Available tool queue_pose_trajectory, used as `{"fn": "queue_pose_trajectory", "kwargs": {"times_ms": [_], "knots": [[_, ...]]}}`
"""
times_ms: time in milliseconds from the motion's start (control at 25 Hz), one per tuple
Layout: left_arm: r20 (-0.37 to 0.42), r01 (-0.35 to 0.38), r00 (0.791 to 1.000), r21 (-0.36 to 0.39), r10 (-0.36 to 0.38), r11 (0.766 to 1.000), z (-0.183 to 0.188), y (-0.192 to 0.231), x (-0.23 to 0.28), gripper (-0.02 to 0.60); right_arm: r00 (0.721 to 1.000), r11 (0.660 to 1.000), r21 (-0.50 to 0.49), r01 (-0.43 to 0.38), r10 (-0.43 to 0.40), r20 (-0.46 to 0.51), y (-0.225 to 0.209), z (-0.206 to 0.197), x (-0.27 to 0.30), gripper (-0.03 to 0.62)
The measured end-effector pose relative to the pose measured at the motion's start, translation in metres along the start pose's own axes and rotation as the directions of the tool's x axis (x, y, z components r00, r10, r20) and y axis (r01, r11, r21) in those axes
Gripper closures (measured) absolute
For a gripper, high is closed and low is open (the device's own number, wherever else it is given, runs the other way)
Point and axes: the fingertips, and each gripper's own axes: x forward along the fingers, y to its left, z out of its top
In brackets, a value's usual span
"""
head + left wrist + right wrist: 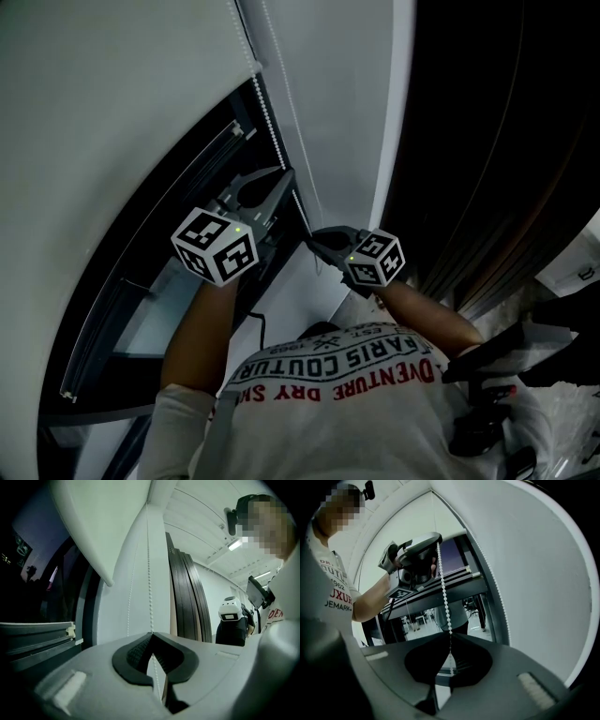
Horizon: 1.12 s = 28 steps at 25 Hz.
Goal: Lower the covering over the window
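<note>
Hand-over-hand hauling on the bead chain (277, 141) is the step in hand, judging by the two grips. The left tongs (289, 178) are closed on the chain high up. The right tongs (311, 241), at 5 o'clock of them and lower on the same strand, are likewise pinched shut on it. The blind (112, 94) fills the head view from 9 to 12 o'clock, its bottom edge part-way down the window (187, 202), with dark glass bare below. The chain's long axis runs vertically, taut between the two grips; the blind's bottom edge appears to lie level across the window. The next move probably calls for a steady straight-down pull, then one grip released and re-set higher.
</note>
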Motion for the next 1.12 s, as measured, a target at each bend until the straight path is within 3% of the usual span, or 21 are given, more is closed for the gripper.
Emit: {"fn": "queue_pose_trajectory", "kwargs": {"times_ms": [400, 640, 1120], "knots": [[-0.083, -0.018, 0.996, 0.007, 0.018, 1.000, -0.058, 0.004, -0.004, 0.574, 0.991, 0.997, 0.071, 0.022, -0.012, -0.132, -0.006, -0.056, 0.003, 0.582], [-0.131, -0.032, 0.991, -0.032, 0.028, 0.999, -0.098, 0.008, -0.005, 0.575, 0.979, 0.992, 0.108, 0.059, -0.037, -0.198, -0.015, -0.092, -0.002, 0.582], [-0.288, -0.113, 0.954, -0.089, 0.083, 0.990, -0.195, 0.021, -0.018, 0.575, 0.905, 0.979, 0.195, 0.061, 0.028, -0.424, -0.006, -0.173, -0.010, 0.579]]}}
